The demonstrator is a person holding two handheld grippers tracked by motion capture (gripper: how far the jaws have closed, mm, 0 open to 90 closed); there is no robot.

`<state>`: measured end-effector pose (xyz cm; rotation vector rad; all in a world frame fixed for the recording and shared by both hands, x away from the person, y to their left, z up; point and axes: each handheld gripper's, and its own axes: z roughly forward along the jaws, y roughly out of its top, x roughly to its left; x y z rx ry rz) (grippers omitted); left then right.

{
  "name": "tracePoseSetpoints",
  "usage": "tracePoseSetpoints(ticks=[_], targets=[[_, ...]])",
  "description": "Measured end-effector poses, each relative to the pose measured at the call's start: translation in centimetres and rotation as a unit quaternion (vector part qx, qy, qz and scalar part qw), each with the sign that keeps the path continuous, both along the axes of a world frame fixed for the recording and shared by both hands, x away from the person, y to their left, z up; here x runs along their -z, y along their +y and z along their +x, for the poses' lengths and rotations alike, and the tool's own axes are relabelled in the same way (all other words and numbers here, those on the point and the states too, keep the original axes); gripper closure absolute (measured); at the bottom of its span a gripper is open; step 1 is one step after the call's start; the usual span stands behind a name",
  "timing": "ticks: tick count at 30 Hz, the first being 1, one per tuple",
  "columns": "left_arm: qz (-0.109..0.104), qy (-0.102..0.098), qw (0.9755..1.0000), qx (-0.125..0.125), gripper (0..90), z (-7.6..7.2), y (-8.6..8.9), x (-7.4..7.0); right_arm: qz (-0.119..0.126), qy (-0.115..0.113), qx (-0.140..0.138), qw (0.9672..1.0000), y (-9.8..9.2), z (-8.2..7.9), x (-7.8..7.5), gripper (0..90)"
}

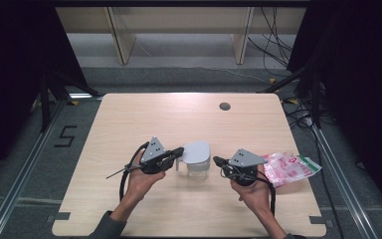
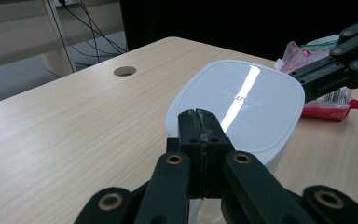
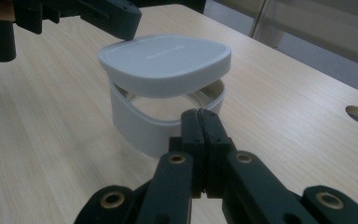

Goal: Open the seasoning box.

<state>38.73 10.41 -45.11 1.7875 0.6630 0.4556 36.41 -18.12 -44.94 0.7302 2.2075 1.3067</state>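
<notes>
A white rounded-square container [image 1: 198,170] stands mid-table, and its pale grey lid [image 1: 197,150] sits askew above it. In the right gripper view a gap shows between the lid [image 3: 163,58] and the container's rim [image 3: 140,126]. My left gripper [image 1: 180,151] is shut, its tips at the lid's left edge. In its own view the closed tips [image 2: 201,122] overlap the lid's [image 2: 242,102] near rim; whether they pinch it I cannot tell. My right gripper [image 1: 216,160] is shut and empty, just right of the container, with its tips [image 3: 202,116] close to the wall.
A red and white snack bag [image 1: 291,168] lies at the table's right edge, behind my right hand. A round cable hole [image 1: 224,106] sits near the far edge. Dark frames and cables surround the table; wooden legs stand beyond it.
</notes>
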Motion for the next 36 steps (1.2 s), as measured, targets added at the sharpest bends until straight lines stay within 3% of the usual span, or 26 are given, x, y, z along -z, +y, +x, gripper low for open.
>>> tracePoseSetpoints(ticks=[5, 11, 15, 20, 21, 23, 24, 28, 30, 34, 36], targets=[[-0.001, 0.000, 1.0000, 0.000, 89.2, 0.0, 0.0, 0.0, -0.006, 0.006, -0.006, 0.9999, 0.5, 0.3, 0.0, 90.0], [0.005, -0.002, 1.0000, 0.002, 89.2, 0.0, 0.1, 0.0, -0.016, -0.002, -0.011, 0.9998, 1.0, 0.3, -0.2, 90.0], [0.003, 0.000, 1.0000, -0.003, 89.2, -0.1, 0.0, 0.0, -0.011, 0.003, -0.009, 0.9999, 1.1, 0.2, -0.4, 90.0], [0.003, 0.002, 1.0000, -0.007, 88.7, 0.1, 0.3, 0.1, -0.010, -0.010, -0.016, 0.9998, 1.4, 0.3, -0.7, 90.0], [-0.001, 0.003, 1.0000, -0.006, 87.1, 0.1, 0.3, 0.1, -0.014, -0.019, -0.016, 0.9996, 1.4, 0.3, -0.7, 90.0], [-0.003, 0.007, 1.0000, -0.002, 83.1, -0.1, 0.5, -0.1, -0.009, -0.010, -0.016, 0.9998, 1.5, 0.3, -0.7, 90.0], [0.006, 0.004, 1.0000, 0.000, 80.7, -0.1, 0.7, -0.2, -0.008, -0.006, -0.015, 0.9998, 1.4, 0.3, -0.8, 90.0], [-0.004, 0.006, 1.0000, -0.006, 73.4, -0.5, 1.4, -0.3, -0.006, -0.003, -0.012, 0.9999, 1.5, 0.2, -0.9, 90.0], [-0.004, 0.008, 1.0000, 0.001, 67.2, -0.6, 1.8, -0.2, -0.007, -0.014, -0.020, 0.9997, 1.7, 0.3, -1.0, 90.0], [-0.010, 0.013, 0.9999, -0.003, 62.7, -1.0, 2.6, -0.1, -0.007, -0.011, -0.020, 0.9997, 1.9, 0.2, -1.2, 90.0], [-0.003, 0.011, 0.9999, -0.005, 58.5, -1.3, 3.0, -0.1, -0.002, -0.013, -0.016, 0.9998, 2.0, 0.2, -1.2, 90.0]])
